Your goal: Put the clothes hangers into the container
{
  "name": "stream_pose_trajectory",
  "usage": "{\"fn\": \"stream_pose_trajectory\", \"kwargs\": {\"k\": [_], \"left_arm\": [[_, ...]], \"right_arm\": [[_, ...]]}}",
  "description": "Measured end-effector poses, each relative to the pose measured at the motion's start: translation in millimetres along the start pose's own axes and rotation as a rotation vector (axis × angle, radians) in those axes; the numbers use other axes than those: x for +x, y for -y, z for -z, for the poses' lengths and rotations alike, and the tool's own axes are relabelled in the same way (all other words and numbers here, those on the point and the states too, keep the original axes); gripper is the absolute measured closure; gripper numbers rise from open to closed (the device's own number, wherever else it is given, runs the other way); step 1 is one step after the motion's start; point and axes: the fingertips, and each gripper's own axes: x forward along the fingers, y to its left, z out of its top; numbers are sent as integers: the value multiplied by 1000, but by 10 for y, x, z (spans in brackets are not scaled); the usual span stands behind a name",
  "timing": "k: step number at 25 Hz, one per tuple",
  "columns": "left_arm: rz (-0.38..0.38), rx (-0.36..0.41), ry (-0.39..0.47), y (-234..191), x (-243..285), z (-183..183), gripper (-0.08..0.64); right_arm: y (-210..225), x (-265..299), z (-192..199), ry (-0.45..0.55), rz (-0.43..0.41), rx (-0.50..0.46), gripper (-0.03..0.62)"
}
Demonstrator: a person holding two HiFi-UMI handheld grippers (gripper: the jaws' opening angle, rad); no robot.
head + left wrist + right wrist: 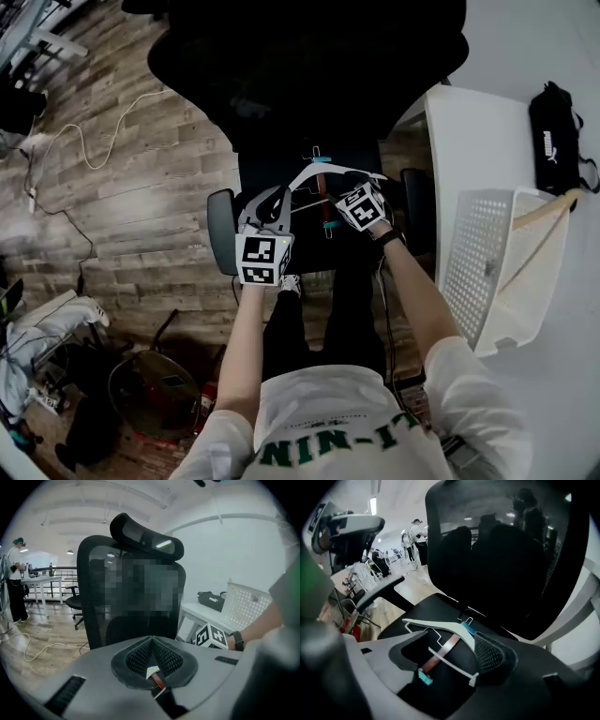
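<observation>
right gripper view: hanger [436, 626] between parted jaws | head view: container [487, 253]

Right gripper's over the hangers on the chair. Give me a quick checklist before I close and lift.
1. right gripper jaws apart, straddling the white hanger: ok.
2. Grip closed on it: not ok, nothing is pressing yet.
3. Only one hanger between the jaws: not ok, the copper hanger lies under it there.
4. left gripper not holding a hanger: ok, its jaws are together.
5. white basket open, on the person's right: ok.
</observation>
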Motion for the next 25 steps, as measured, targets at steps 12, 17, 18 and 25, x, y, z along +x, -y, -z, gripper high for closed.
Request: {"fn": "stream_pose_trajectory", "kwargs": {"k": [12, 17, 18, 25], "left_arm": [[-34, -179, -35, -339, 551, 709, 546], [-34, -207, -43, -384, 608, 837, 546], [-35, -208, -43, -395, 610, 831, 546], [-31, -191, -43, -429, 416, 672, 546]], "right_arm": [[622, 1186, 534, -236, 63, -388, 396], [601, 1337, 660, -263, 45, -425, 437], [577, 1327, 670, -267, 36, -439, 445], [309, 1004, 518, -232, 39, -376, 453]]}}
